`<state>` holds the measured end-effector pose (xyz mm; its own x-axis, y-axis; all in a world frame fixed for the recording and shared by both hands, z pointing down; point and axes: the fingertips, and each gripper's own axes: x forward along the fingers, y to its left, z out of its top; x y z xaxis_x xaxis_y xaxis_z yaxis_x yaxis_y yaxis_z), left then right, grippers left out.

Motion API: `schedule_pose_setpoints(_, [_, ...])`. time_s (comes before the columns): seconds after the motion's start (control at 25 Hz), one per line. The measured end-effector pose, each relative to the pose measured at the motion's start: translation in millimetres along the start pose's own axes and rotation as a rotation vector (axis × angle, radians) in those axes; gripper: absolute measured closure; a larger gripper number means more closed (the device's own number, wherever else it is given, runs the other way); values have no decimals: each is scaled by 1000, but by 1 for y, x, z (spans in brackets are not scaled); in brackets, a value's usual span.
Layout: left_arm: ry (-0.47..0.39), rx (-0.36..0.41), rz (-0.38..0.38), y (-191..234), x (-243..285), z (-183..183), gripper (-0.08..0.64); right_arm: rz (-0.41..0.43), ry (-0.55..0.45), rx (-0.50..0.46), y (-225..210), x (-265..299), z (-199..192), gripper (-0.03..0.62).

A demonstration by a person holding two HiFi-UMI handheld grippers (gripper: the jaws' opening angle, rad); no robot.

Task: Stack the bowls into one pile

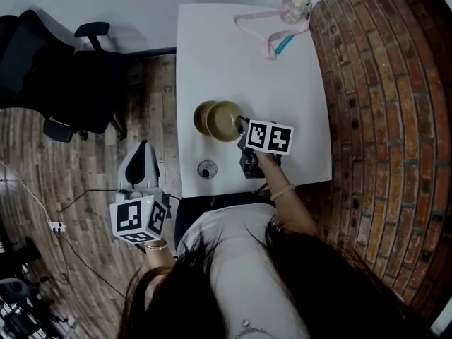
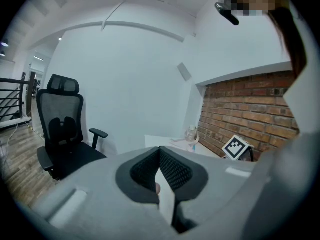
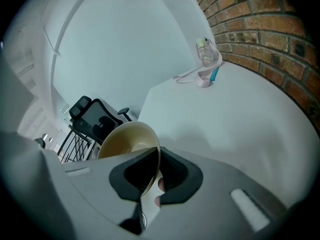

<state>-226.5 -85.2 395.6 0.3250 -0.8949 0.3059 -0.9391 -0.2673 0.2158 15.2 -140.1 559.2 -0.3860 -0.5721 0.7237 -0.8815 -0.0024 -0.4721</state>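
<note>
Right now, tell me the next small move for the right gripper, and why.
Probably ease the held bowl left and level it over the second bowl, then lower it in. The right gripper is shut on its rim and holds it tilted, and in the head view it only partly overlaps the second bowl.

A white table stands with its right edge along a red brick wall. At its far right corner sits a small clear bottle, with a pink strap lying looped beside it and a teal piece close by. A small round dark object lies near the near edge. Left of the table, a black office chair stands on the wood floor, where thin cables trail.
</note>
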Motion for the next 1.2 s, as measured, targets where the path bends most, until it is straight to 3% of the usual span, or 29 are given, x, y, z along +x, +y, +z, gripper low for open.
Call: schedule_pose_setpoints(1.2, [10,-27,117,23,-14,-6,561,29,78,-49,17,35,-6,573])
